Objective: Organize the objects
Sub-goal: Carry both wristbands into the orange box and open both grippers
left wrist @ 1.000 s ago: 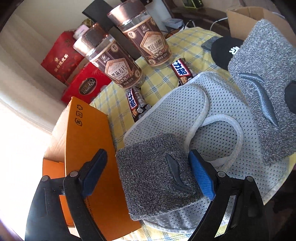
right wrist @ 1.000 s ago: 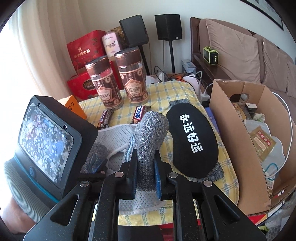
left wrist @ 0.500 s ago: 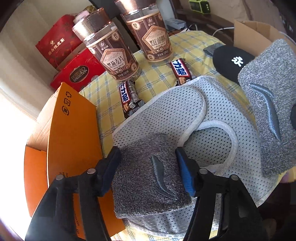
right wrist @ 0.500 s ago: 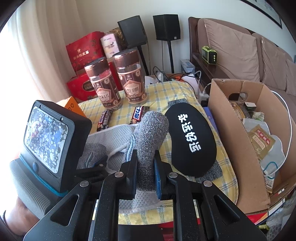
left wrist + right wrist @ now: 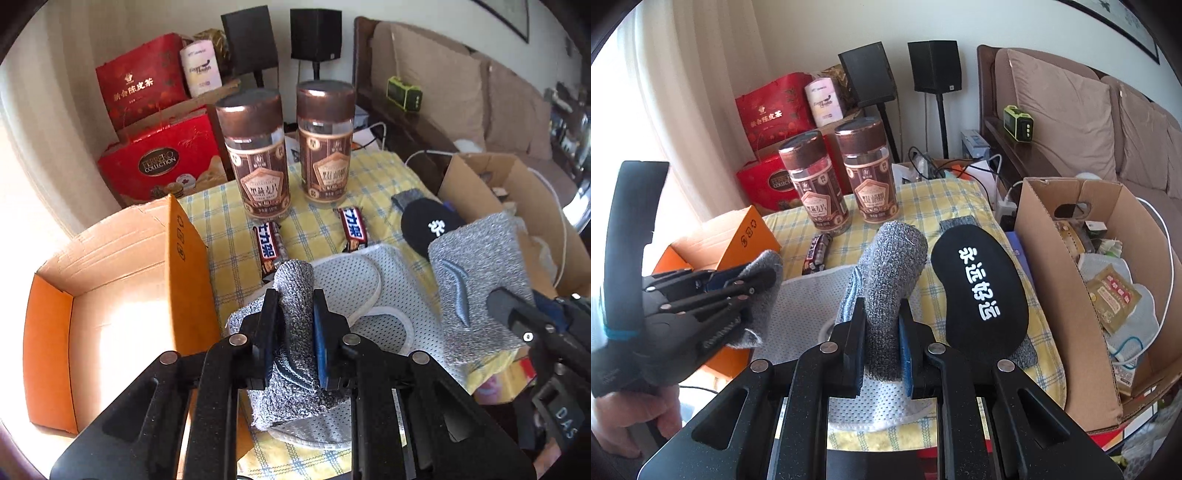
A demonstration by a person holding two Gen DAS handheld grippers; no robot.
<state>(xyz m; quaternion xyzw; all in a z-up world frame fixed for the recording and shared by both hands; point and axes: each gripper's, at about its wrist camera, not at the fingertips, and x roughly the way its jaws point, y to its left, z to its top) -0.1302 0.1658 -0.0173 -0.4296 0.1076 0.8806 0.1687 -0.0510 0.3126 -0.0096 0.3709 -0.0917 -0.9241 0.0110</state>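
Two grey knitted wristbands, each clamped in its own gripper above a yellow checked cloth (image 5: 229,229). The left gripper (image 5: 294,332) has just been closing, and its jaws now pinch the nearer wristband (image 5: 293,291), bunching it into an upright roll clear of the grey mesh slipper (image 5: 391,291) beneath. The right gripper (image 5: 882,343) is clenched on the second wristband (image 5: 892,273), which stands upright between its pads, also above the slipper. In the right wrist view the left gripper (image 5: 738,280) appears at the left edge with its wristband (image 5: 764,295), beside the open orange cardboard box (image 5: 738,236).

Step in hand, as judged: both items of the pair are grasped and lifted, and neither has yet been placed. The orange box (image 5: 110,295), lying just left of the left gripper, seems the likeliest receptacle; a brown carton (image 5: 1052,288) of mixed goods stands at the right.

The next move would call for carrying each band over a box wall, lowering it inside, then opening the jaws. Soft fabric may cling to a pad on release.

Two brown-lidded jars (image 5: 258,162), two chocolate bars (image 5: 269,251) and a black eye mask (image 5: 979,291) lie untouched on the cloth.
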